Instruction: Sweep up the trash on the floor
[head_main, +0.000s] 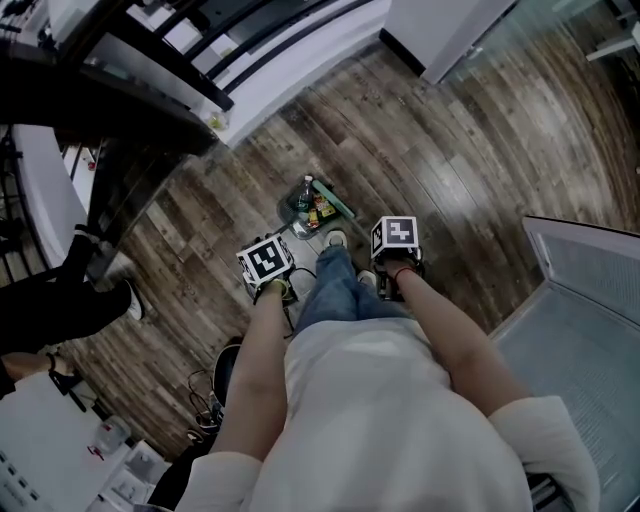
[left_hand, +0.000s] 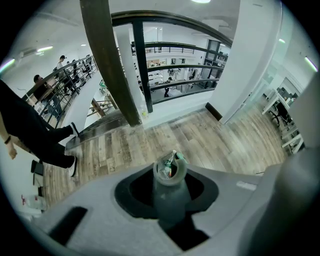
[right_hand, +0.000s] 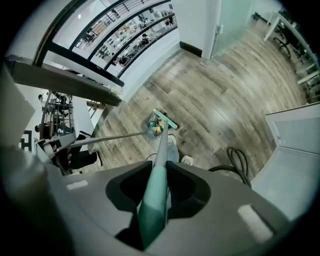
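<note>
While the person stands on the wood floor (head_main: 460, 150), the left gripper (left_hand: 170, 200) is clamped on a grey handle (left_hand: 169, 182), seemingly the dustpan's, though its lower end is hard to follow. The right gripper (right_hand: 156, 200) is closed tight on the green broom handle (right_hand: 161, 155). Trash (head_main: 315, 208) lies piled in the dustpan (head_main: 291, 212) just ahead of the person's shoes (head_main: 337, 240), with the broom head (head_main: 338, 198) right beside it.

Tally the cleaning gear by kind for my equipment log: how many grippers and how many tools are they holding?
Grippers: 2, the left gripper and the right gripper
Broom: 1
Dustpan: 1
Total: 4
</note>
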